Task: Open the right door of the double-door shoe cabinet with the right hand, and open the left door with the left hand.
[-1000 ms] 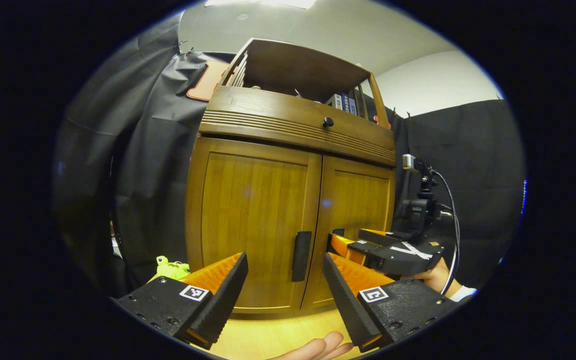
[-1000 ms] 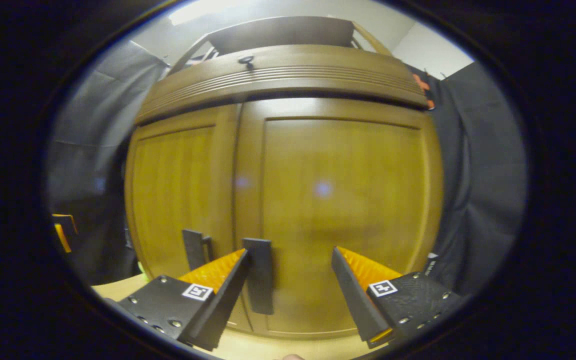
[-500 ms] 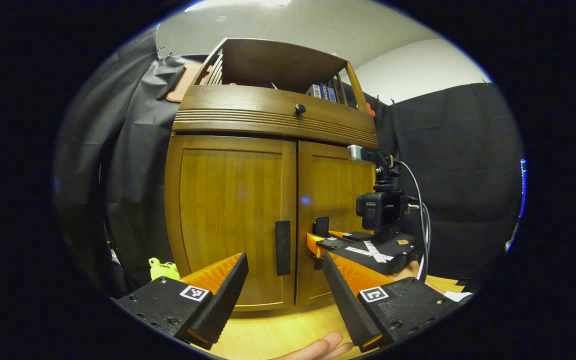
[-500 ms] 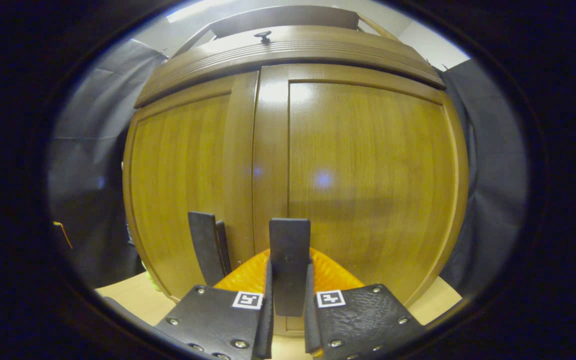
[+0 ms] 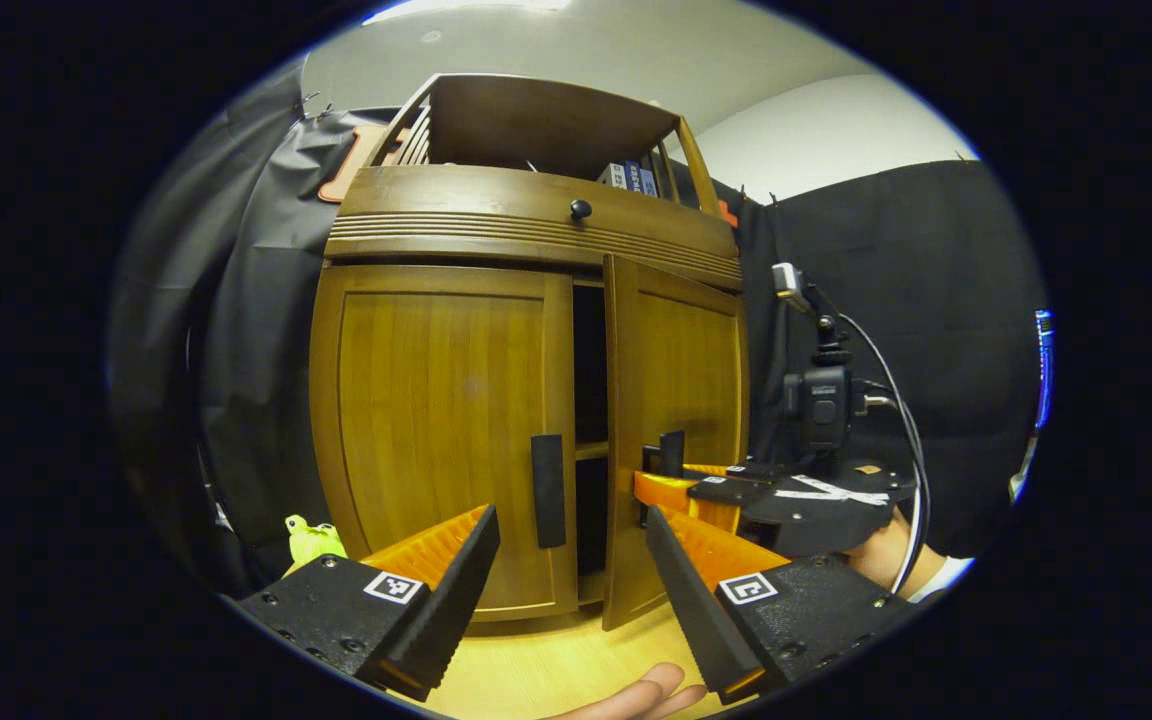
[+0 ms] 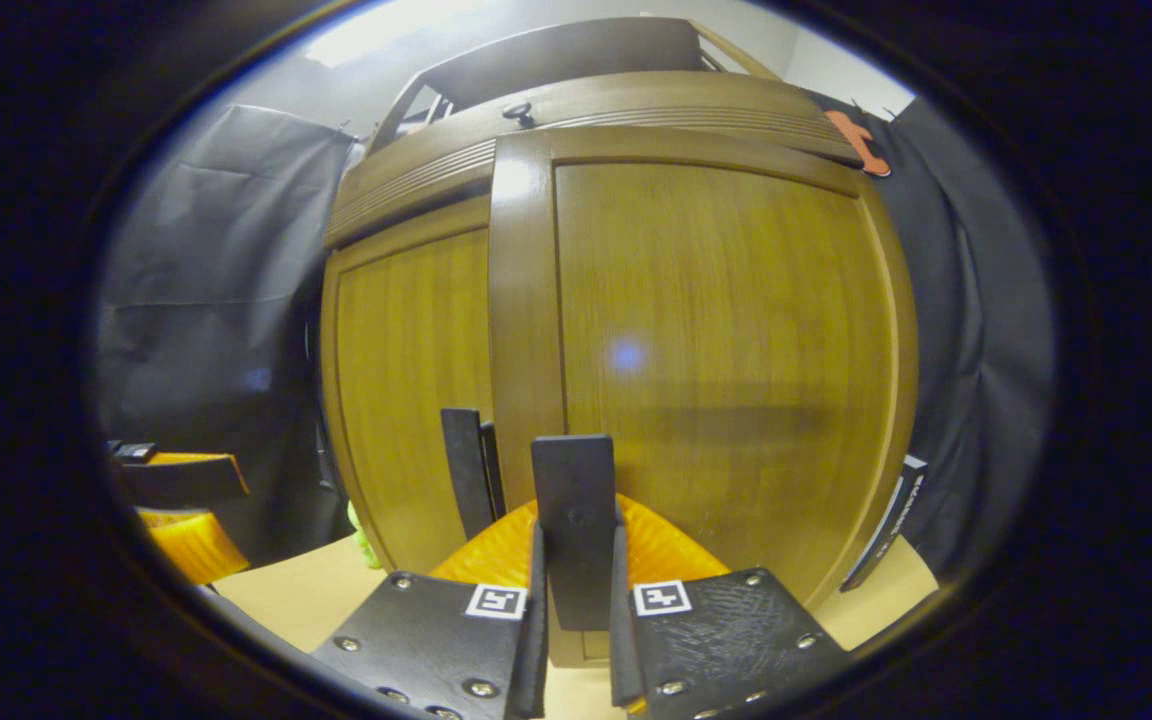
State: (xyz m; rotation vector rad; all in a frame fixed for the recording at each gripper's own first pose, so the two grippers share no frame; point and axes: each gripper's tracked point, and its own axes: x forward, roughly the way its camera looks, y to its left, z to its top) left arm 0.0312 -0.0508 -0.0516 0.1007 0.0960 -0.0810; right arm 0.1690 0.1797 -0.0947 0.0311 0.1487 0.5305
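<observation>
The brown wooden shoe cabinet [image 5: 526, 225] on the pale tabletop [image 5: 546, 670] had two doors: the right door [image 5: 671, 420] ajar, its handle [image 6: 574, 520] clamped in the right gripper [image 6: 576, 600], the left door [image 5: 436, 420] closed before the spread-open left gripper [image 5: 571, 580].

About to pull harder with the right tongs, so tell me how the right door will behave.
The right door is a rigid wooden panel, so it probably swings on its hinges rather than flexing. It already stands ajar, suggesting little resistance. The right tongs pinch its flat handle, which might slip if yanked.
</observation>
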